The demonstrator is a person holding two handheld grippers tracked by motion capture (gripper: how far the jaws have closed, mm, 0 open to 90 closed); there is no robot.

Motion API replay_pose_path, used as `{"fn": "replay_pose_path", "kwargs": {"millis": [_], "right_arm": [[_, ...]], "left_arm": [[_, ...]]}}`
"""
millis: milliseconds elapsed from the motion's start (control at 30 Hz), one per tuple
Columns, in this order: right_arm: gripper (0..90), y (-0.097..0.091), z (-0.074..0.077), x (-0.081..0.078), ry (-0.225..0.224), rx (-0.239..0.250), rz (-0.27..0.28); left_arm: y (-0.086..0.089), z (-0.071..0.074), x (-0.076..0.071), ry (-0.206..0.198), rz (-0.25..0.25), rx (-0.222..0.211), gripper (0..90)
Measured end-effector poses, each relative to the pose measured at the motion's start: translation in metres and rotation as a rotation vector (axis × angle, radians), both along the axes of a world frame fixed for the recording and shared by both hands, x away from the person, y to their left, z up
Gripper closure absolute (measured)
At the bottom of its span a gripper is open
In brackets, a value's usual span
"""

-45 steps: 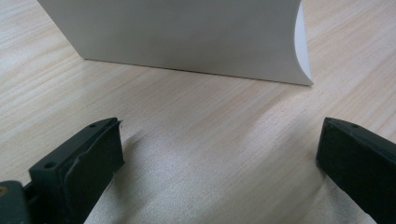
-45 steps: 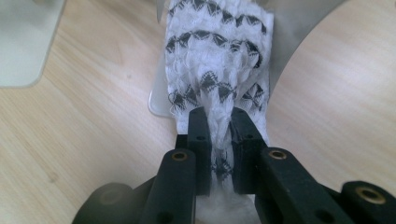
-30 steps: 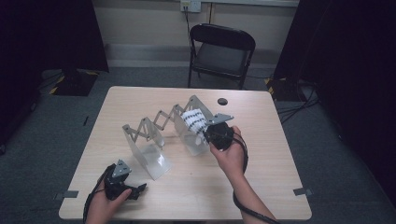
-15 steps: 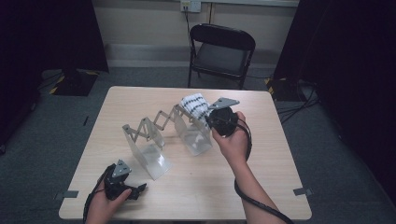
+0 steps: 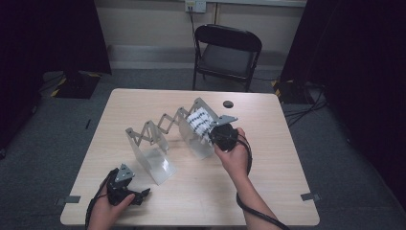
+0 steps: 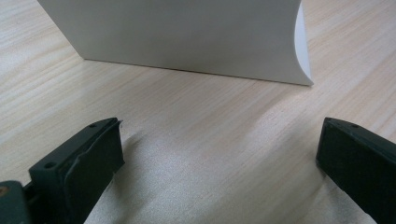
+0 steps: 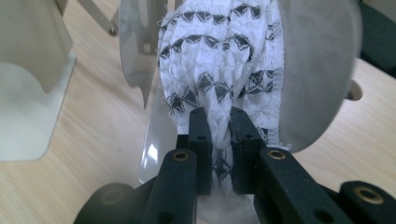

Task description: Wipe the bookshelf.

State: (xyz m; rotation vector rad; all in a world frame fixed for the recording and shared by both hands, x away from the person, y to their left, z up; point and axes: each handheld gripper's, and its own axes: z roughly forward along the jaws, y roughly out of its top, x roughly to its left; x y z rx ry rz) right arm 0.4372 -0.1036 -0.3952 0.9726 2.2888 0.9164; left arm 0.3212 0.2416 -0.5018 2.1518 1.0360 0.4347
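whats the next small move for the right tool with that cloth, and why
Probably ease the cloth further down between the two metal plates. The right tool is shut on its lower fold, and the cloth already sits in that gap of the rack. The left tool rests open on the table.

A white, black-patterned knitted cloth [image 5: 199, 120] is lodged between the right-hand plates of an expanding metal scissor rack [image 5: 165, 136] at the middle of the pale wooden table [image 5: 273, 191]. A black folding chair [image 5: 227, 55] is placed behind the table.
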Motion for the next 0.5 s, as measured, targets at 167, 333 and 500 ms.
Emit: {"fn": "replay_pose_path", "kwargs": {"millis": [167,333,500], "right_arm": [[81.5,-0.008,-0.026,0.001,0.04,-0.013,-0.001],[81.5,-0.011,-0.042,-0.001,0.064,-0.015,0.002],[81.3,-0.012,-0.056,-0.002,0.087,-0.011,0.004]], "left_arm": [[0.0,0.0,0.0,0.002,-0.002,0.0,0.1],[0.0,0.0,0.0,0.001,-0.002,0.0,0.0],[0.0,0.0,0.0,0.001,-0.002,0.0,0.0]]}}
